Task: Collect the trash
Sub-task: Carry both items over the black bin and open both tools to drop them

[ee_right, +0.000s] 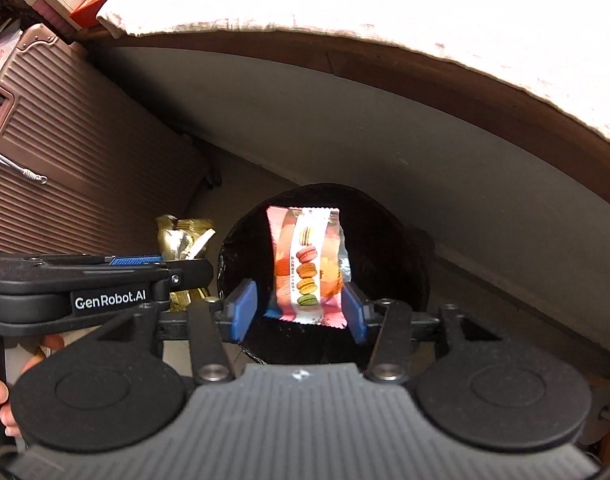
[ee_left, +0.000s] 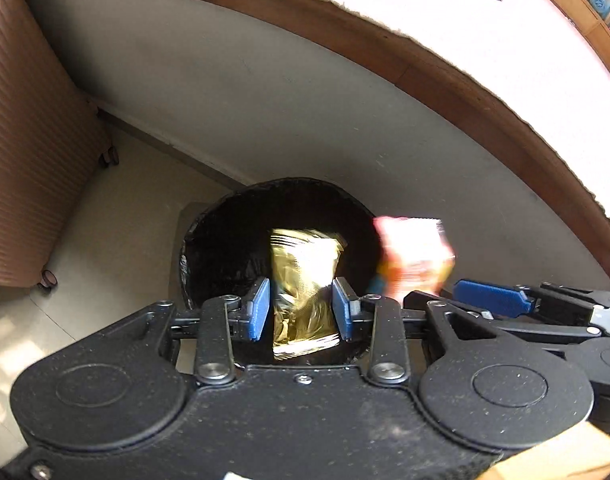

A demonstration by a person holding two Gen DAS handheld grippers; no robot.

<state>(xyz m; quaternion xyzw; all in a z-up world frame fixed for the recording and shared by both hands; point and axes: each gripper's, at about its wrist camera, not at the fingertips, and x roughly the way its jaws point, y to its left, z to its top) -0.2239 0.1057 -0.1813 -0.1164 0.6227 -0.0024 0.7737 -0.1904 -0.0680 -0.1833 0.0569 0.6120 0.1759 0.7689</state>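
Both grippers are held above the black-lined bin [ee_left: 225, 240] — the left gripper [ee_left: 301, 310] with jaws parted around, not pressing, a gold wrapper [ee_left: 305, 280], the right gripper [ee_right: 301, 312] with jaws wide and a pink macaron wrapper [ee_right: 305, 260] loose between them.

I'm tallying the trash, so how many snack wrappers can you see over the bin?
2. A gold wrapper sits between the left claw's pads; a pink macaron wrapper sits between the right claw's. The dark bin may hide more.
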